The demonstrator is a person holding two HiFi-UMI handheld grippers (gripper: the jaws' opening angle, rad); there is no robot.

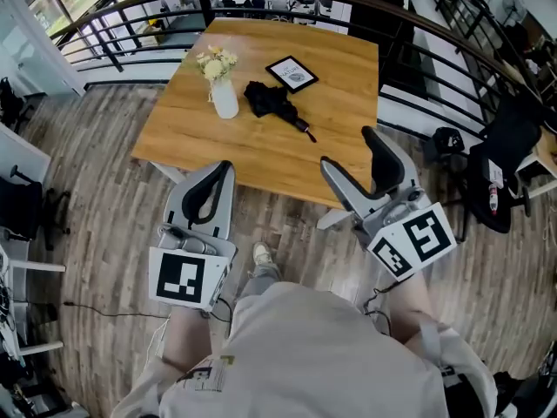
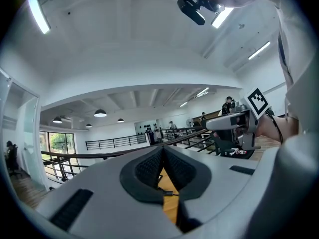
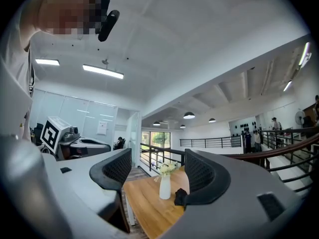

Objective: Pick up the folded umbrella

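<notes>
Plainly, I've grasped nothing yet: umbrella [image 1: 277, 104] lies on the counter [image 1: 348, 77], right gripper [image 1: 346, 148] fingers wide, left gripper [image 1: 224, 171] fingers together, empty.

The umbrella [image 1: 275, 104] was black and folded up. It lay flat near the middle of the wooden table [image 1: 191, 138], just beside the white vase [image 1: 224, 99].

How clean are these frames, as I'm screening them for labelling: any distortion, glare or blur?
Head view: sharp, evenly lit, railing bowed by the wide lens, folded umbrella clear. Left gripper view: heavy fisheye, dark corners, ceiling light strip blown out. Right gripper view: same fisheye, mosaic patch upper left, folded umbrella small and partly hidden.
</notes>
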